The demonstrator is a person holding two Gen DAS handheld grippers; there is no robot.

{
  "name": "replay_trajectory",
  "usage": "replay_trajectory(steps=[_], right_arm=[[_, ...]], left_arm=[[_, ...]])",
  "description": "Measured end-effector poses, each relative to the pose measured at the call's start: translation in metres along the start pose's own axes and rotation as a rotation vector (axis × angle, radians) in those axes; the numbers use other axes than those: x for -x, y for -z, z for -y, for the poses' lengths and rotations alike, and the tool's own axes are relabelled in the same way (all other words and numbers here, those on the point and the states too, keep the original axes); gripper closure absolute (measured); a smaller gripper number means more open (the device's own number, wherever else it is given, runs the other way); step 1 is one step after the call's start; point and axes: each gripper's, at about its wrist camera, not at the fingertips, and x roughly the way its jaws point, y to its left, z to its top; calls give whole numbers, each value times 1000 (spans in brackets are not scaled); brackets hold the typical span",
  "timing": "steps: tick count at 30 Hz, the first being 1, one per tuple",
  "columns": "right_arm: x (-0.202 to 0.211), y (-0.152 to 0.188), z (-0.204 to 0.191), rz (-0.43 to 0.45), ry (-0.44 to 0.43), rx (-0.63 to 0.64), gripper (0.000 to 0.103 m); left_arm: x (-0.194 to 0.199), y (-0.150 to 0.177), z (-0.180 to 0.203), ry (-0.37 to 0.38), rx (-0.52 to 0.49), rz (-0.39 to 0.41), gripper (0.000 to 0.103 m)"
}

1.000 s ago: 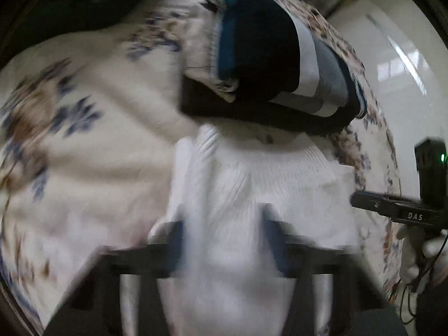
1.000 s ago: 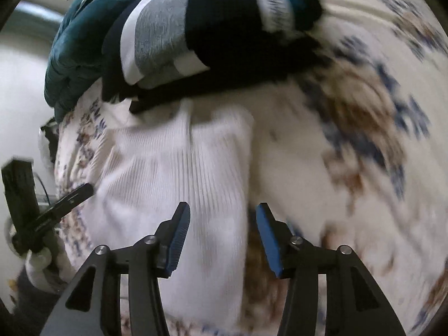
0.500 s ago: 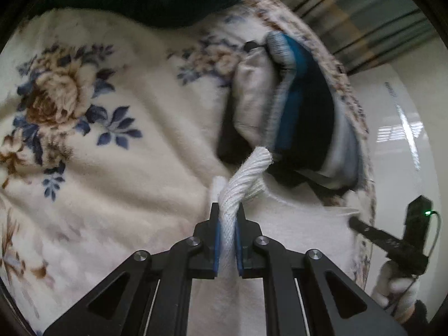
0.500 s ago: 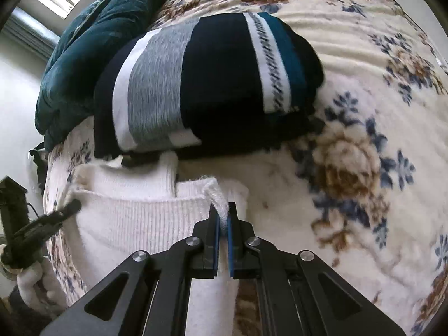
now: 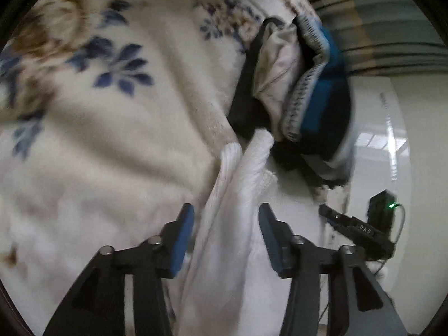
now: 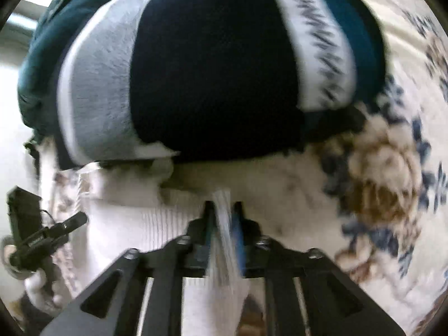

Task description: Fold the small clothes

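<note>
White knit garment lies between parted left tongs; right tongs pinch it ("DAS" readable).

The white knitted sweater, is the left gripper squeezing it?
Apart. In the left wrist view, the left gripper has just been opening: the white knitted sweater hangs between the blue pads with gaps showing on both sides.

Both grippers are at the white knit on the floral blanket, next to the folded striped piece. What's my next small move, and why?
Probably draw the left gripper back clear of the white knit garment: its jaws have just been opening and the pads stand off the fold. The right gripper has been opening too, though an edge of the knit remains between its blurred fingers, so finish that release next. The striped folded garment lies just beyond.
</note>
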Motion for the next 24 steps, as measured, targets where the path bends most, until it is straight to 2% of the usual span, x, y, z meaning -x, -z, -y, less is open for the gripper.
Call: replay_trajectory(steps=[1,2,4,8,9,10,12,13,14,15,18,20,21,24], right_arm=[[11,9,8,5,-31,-31,57],[18,17,14,10,-53,-51,54],[36,49,33,5,-120,-120,50],[40,117,56,-79,-199,-204,46],[36,138,62,-116,-222,-232,46],[29,156,67,-151,-240,-257,46],[16,184,70,-183,-268,-287,46],[11,192,72,-191,-291,-304,50],[7,201,72,-189,-326,-320,58],[3,207,67,-185,-357,-310,89],[10,208,52,-120,-299,-266,97],[17,202,52,-69,-214,-273,100],[17,197,55,-62,-188,-286,100],[2,189,49,-130,-156,-263,100]], left_arm=[[12,12,-1,16,8,12,55],[20,22,-2,19,5,18,54],[33,49,-6,18,4,25,46],[24,101,-22,12,30,-41,46],[18,109,-25,5,48,-55,49],[14,120,-30,5,66,-53,59],[13,132,-29,32,69,-23,91],[15,135,-25,16,66,-3,92],[19,137,-22,6,63,19,92],[25,138,-19,-2,68,49,93],[39,137,-28,-20,98,87,95],[36,137,-42,-52,118,73,95],[31,138,-48,-42,134,47,96],[30,136,-42,-32,144,13,92]])
